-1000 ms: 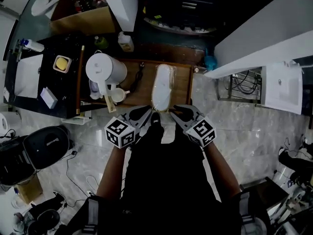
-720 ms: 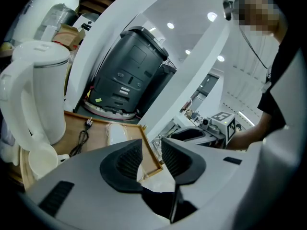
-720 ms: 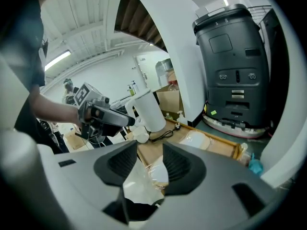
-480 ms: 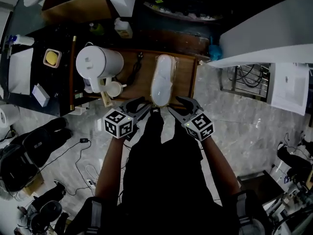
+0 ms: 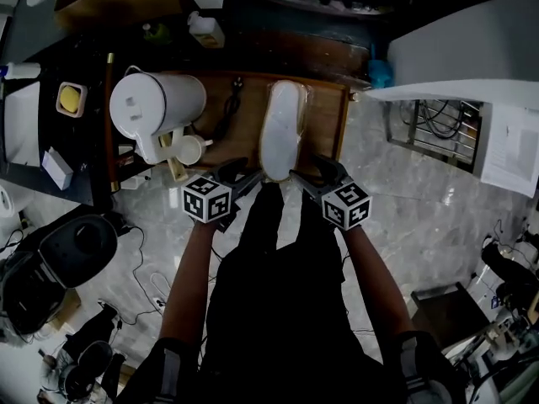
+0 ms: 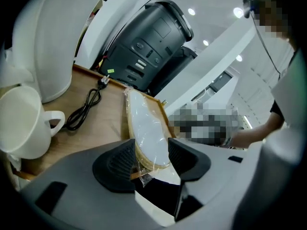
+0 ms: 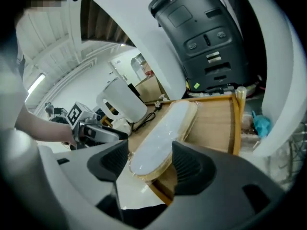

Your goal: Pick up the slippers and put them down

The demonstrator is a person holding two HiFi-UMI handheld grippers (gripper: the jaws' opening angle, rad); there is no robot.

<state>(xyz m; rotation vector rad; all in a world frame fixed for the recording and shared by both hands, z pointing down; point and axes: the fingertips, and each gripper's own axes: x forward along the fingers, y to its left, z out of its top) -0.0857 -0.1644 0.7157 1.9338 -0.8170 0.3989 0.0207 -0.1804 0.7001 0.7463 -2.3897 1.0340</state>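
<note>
Two pairs of jaws stand apart, having just been opening. The left gripper and right gripper each frame the near end of the wrapped slippers without clamping it. The slippers lie on the wooden tray at 12 o'clock, with a white kettle at their 9 o'clock.

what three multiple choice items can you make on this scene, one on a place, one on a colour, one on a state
1. Where do the slippers lie?
A on the floor; B on the wooden tray; C in a box

2. What colour is the mug?
A white; B red; C green

3. How do the right gripper's jaws stand?
A shut on the slippers; B shut, empty; C open, with the slippers' end between them

Key:
1 B, they rest lengthwise on the tray's boards.
2 A, the mug is plain white.
3 C, the jaws have just been opening and the pads stand apart on either side of the slippers' end.
</note>
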